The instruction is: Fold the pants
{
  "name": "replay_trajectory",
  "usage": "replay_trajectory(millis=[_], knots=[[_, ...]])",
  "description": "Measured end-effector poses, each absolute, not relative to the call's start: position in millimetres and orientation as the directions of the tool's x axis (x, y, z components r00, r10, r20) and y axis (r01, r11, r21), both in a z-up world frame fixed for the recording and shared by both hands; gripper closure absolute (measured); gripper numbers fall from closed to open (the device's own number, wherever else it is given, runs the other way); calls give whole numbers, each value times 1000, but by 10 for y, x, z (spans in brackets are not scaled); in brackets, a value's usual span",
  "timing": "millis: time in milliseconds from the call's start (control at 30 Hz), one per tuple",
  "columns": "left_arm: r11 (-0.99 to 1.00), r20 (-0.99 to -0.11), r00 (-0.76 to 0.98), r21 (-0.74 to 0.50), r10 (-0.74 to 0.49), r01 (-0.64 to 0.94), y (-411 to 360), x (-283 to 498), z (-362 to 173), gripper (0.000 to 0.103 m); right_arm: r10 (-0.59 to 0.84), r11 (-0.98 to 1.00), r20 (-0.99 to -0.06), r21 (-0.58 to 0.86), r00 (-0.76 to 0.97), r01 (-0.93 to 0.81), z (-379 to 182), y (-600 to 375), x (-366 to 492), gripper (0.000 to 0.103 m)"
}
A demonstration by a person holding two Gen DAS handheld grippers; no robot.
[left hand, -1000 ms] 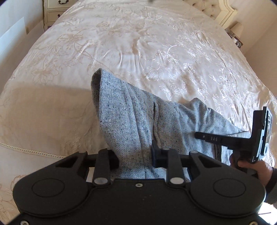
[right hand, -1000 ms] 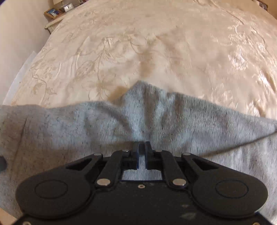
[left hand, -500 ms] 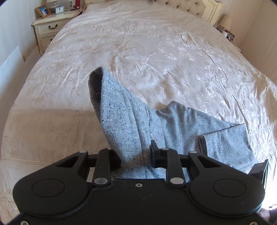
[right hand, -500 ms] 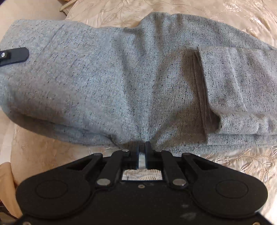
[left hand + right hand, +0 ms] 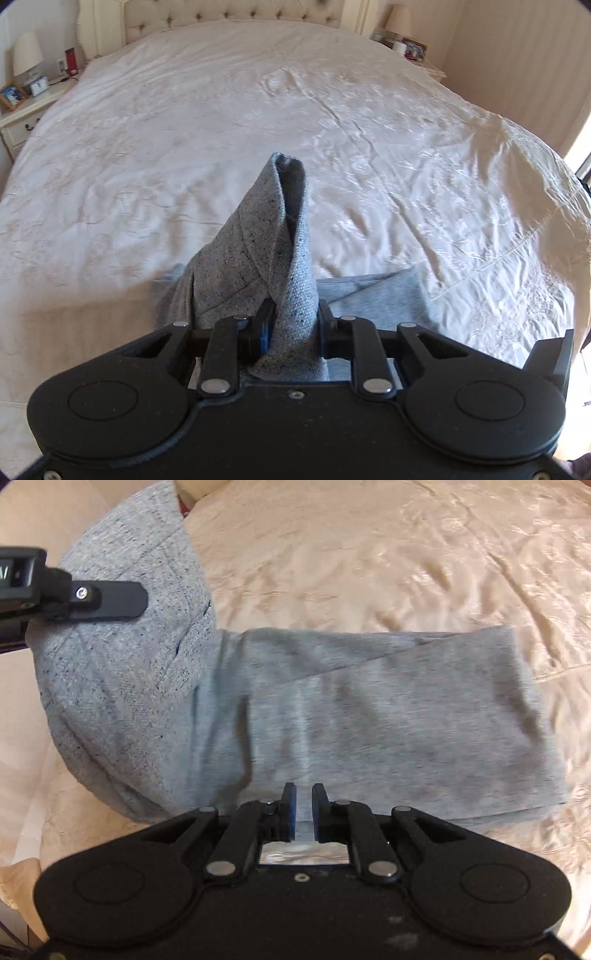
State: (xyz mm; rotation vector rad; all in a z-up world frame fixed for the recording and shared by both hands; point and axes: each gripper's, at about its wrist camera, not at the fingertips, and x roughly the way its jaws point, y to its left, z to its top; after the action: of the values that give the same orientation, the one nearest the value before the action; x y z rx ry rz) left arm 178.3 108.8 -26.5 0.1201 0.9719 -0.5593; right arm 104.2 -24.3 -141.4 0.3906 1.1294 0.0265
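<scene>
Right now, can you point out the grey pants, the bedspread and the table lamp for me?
grey pants [image 5: 388, 716]: right wrist view, the flat folded part lying on the bed.
bedspread [image 5: 229, 122]: left wrist view, bare cream satin beyond the pants.
table lamp [image 5: 26, 51]: left wrist view, its white shade, far left.

Cream embroidered bedspread [image 5: 184, 147], tufted headboard [image 5: 229, 16], nightstand [image 5: 18, 118], lamp [image 5: 26, 55]
</scene>
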Motion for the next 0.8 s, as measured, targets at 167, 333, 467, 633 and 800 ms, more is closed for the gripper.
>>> replay_trajectory(millis=[167, 333, 467, 633, 800], knots=[[833, -875, 257, -243, -409, 498, 359, 1784, -873, 70, 134, 952, -920, 223, 368, 209, -1656, -819, 929, 90], [854, -883, 265, -233, -386, 466, 373, 1696, -857, 70, 106, 965, -935, 178, 338, 191, -1716, -1093, 896, 82], [910, -883, 375, -121, -282, 397, 742, 1781, -739, 67, 78, 975, -930, 147, 360, 166, -1598, -1220, 899, 73], [962, -922, 364, -33, -135, 271, 1312, 1977, -1028, 68, 64, 970, -893, 160, 445, 181, -1445, -1295, 947, 65], [961, -968, 202, -97, -152, 258, 1508, 2005, -1565, 68, 119, 935, -888, 251, 444, 251, -1593, -1297, 1302, 63]])
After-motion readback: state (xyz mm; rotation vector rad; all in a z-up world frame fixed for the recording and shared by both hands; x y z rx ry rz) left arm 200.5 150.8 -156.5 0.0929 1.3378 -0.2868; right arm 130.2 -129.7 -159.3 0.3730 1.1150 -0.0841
